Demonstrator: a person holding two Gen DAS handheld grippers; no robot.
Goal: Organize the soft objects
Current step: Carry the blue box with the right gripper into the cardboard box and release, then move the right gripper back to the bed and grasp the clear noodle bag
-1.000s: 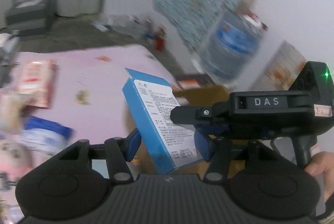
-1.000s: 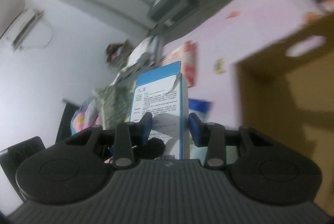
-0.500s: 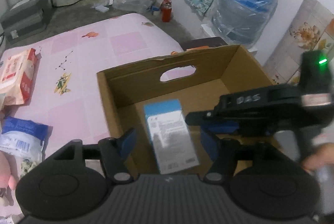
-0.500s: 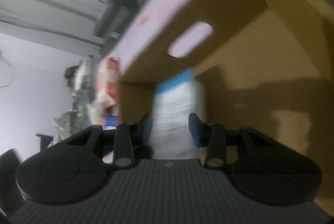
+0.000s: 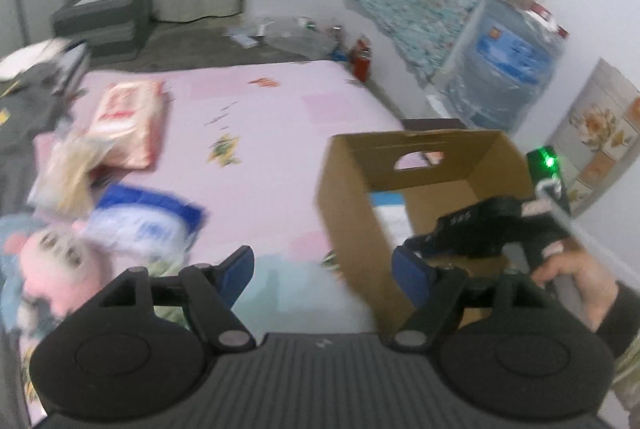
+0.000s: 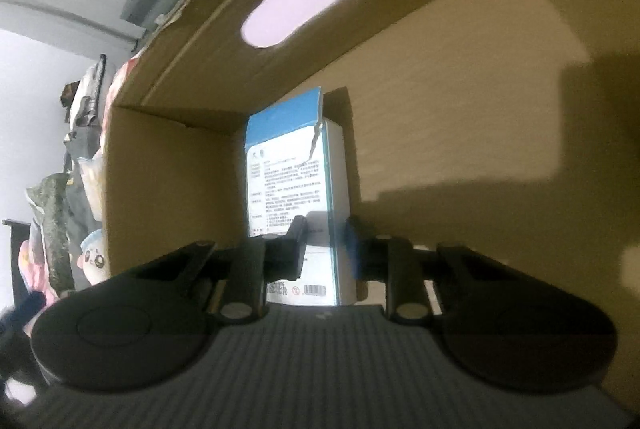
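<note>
One pink bed is carrying a cardboard box at its four o'clock corner. Inside, the right claw is pinching a blue-and-white carton, its jaws having just been closing. The left claw is hanging spread and empty, jaws just opening.

**Left claw wide, right claw pinched tight**

The left claw points downward with its blue pads standing far apart; its jaws have just been opening, and nothing sits between them. The right claw also tips steeply downward, its jaws having just closed, pads pressed against the flat sides of a blue-and-white box. A bare hand in a dark sleeve grips the right claw's handle.
</note>
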